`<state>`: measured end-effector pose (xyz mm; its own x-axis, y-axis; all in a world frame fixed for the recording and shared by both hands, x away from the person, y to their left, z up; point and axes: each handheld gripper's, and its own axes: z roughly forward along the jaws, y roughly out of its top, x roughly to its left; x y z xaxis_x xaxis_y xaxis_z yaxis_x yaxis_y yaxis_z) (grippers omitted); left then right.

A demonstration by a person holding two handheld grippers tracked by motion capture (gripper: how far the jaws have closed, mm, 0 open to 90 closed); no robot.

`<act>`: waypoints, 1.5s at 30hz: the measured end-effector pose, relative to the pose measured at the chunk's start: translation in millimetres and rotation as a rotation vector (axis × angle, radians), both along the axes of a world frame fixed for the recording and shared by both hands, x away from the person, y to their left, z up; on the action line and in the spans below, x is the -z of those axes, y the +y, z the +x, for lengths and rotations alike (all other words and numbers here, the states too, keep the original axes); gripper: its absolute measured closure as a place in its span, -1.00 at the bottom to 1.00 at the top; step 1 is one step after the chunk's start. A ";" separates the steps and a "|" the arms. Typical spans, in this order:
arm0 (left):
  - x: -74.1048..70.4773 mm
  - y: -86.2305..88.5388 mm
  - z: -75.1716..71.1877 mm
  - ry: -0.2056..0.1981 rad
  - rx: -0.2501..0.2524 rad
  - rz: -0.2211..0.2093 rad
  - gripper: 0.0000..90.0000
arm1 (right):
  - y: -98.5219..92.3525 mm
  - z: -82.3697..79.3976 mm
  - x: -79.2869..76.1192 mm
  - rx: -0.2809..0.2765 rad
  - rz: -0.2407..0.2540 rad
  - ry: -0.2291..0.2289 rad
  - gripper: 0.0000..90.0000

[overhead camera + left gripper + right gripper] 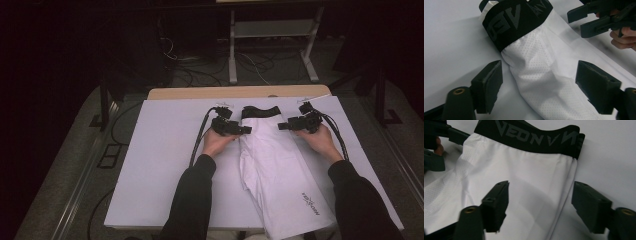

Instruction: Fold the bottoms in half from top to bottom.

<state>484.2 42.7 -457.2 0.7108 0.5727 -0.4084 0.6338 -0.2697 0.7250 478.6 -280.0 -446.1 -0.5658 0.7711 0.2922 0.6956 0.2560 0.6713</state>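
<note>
Two tools sit open beside the black waistband; white shorts lie flat, not grabbed yet; folding is still left.

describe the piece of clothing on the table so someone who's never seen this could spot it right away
Start at the white board that covers the table. Down its middle lies a folded white garment, between the left hand-held gripper and the right hand-held gripper. Its black waistband with grey lettering at the far end sets it apart.

A white sheet covers the wooden table, whose far edge shows bare; cables and a metal frame stand on the floor beyond.
</note>
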 end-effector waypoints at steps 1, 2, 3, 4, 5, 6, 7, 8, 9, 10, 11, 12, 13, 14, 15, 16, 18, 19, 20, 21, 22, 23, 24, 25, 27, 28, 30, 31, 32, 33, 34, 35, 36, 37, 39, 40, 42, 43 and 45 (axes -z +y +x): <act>0.4 0.5 0.5 0.001 0.000 0.000 -0.44 | -0.2 0.4 0.7 0.000 0.001 0.000 -0.20; 0.7 0.7 0.8 0.003 -0.001 0.000 -0.39 | -0.4 0.9 1.6 -0.002 0.001 0.003 -0.14; 1.0 0.9 0.8 0.007 -0.003 0.000 -0.35 | -0.4 1.4 2.5 -0.001 -0.001 0.003 -0.10; 1.4 0.7 0.9 0.009 -0.009 0.002 -0.30 | -0.5 1.8 3.3 0.003 -0.004 0.007 -0.07; 1.7 0.6 1.1 0.009 -0.013 0.014 -0.25 | -0.9 2.2 4.2 0.004 -0.004 0.009 -0.03; 2.0 0.3 1.1 0.010 -0.009 0.024 -0.20 | -1.3 2.7 5.3 0.003 -0.003 0.012 -0.01; 2.6 0.3 1.3 0.016 -0.003 0.022 -0.18 | -1.3 3.0 6.1 0.006 -0.006 0.016 -0.01; 3.1 0.4 1.5 0.020 -0.002 0.019 -0.17 | -1.5 3.4 7.0 0.008 -0.008 0.018 0.02; 3.4 0.6 1.8 0.021 -0.002 0.017 -0.16 | -1.7 3.6 7.8 0.008 -0.005 0.020 0.04; 3.6 0.6 2.0 0.022 -0.004 0.015 -0.14 | -1.9 3.7 8.1 0.011 -0.003 0.019 0.07; 3.8 0.6 2.3 0.023 -0.008 0.013 -0.12 | -2.1 4.0 8.2 0.012 -0.004 0.018 0.09; 4.1 0.6 2.6 0.022 -0.012 0.012 -0.09 | -2.2 4.2 8.2 0.014 -0.004 0.018 0.12; 4.5 0.4 2.9 0.024 -0.012 0.012 -0.07 | -2.3 4.2 8.4 0.015 -0.005 0.016 0.16; 4.8 -0.2 3.2 0.025 -0.019 0.015 -0.03 | -2.3 4.1 8.6 0.015 -0.008 0.014 0.20; 4.7 -0.2 3.5 0.023 -0.025 0.019 0.03 | -2.4 4.0 8.8 0.016 -0.009 0.012 0.23; 4.5 -0.3 3.8 0.025 -0.034 0.025 0.09 | -2.9 4.2 9.0 0.013 -0.001 0.016 0.26; 4.3 -1.2 4.0 0.027 -0.031 0.032 0.19 | -3.4 4.3 9.8 0.016 0.006 0.016 0.33; 4.1 -2.6 3.8 0.028 -0.030 0.039 0.22 | -3.3 4.2 10.1 0.018 0.010 0.017 0.37; 4.0 -3.4 3.7 0.028 -0.026 0.042 0.27 | -3.2 4.3 10.7 0.018 0.015 0.017 0.41; 3.9 -4.6 3.6 0.028 -0.024 0.045 0.30 | -2.7 4.3 11.1 0.019 0.019 0.018 0.44; 3.6 -5.3 3.6 0.027 -0.025 0.052 0.34 | -2.0 4.3 11.3 0.021 0.020 0.020 0.49; 3.4 -5.8 3.8 0.029 -0.030 0.055 0.42 | -1.2 4.2 11.4 0.020 0.020 0.021 0.54; 3.5 -6.1 3.9 0.030 -0.029 0.054 0.49 | 0.5 3.9 11.4 0.015 0.016 0.023 0.60; 3.5 -7.1 3.8 0.030 -0.030 0.058 0.52 | 1.7 3.8 11.5 0.013 0.014 0.024 0.64; 3.7 -8.8 3.6 0.029 -0.042 0.073 0.65 | 3.9 3.4 11.1 0.014 0.009 0.034 0.73; 4.4 -9.1 4.0 0.033 -0.048 0.069 0.72 | 4.9 3.0 11.3 0.014 0.007 0.035 0.81; 5.5 -9.2 4.3 0.040 -0.048 0.067 0.85 | 5.5 2.1 11.4 0.015 0.002 0.038 0.88; 5.7 -9.6 4.1 0.039 -0.047 0.070 0.90 | 5.2 1.9 11.6 0.016 0.006 0.040 0.90; 5.6 -9.8 3.9 0.035 -0.044 0.069 0.93 | 4.9 1.8 11.6 0.019 0.010 0.042 0.91; 5.2 -10.0 3.6 0.029 -0.043 0.072 0.94 | 4.4 1.6 11.7 0.023 0.012 0.044 0.92; 4.7 -10.2 3.1 0.025 -0.046 0.073 0.94 | 3.9 1.3 11.7 0.023 0.012 0.042 0.93; 4.1 -10.2 2.9 0.025 -0.046 0.072 0.95 | 3.6 0.9 11.5 0.025 0.016 0.042 0.93; 3.2 -9.9 2.7 0.021 -0.045 0.075 0.96 | 2.9 0.4 11.3 0.024 0.022 0.039 0.94; 2.2 -9.6 2.3 0.018 -0.045 0.074 0.96 | 2.1 -0.4 10.6 0.023 0.026 0.034 0.94; -0.2 -8.7 1.6 0.014 -0.042 0.062 0.96 | 0.3 -2.4 8.5 0.023 0.032 0.021 0.94; -1.7 -8.8 0.9 0.012 -0.043 0.055 0.96 | -0.8 -3.8 7.0 0.023 0.035 0.009 0.94; -5.8 -8.8 -1.0 0.002 -0.035 0.052 0.96 | -2.9 -7.5 2.1 0.021 0.046 -0.011 0.94; -8.2 -8.8 -2.5 -0.003 -0.032 0.044 0.96 | -3.1 -9.0 0.1 0.019 0.048 -0.018 0.94; -11.9 -8.7 -5.2 -0.014 -0.028 0.039 0.96 | -3.2 -12.5 -4.6 0.012 0.040 -0.038 0.94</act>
<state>479.1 34.0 -445.3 0.6994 0.6081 -0.3756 0.6316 -0.2799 0.7230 466.1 -283.3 -441.5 -0.5682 0.7657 0.3014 0.6721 0.2205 0.7069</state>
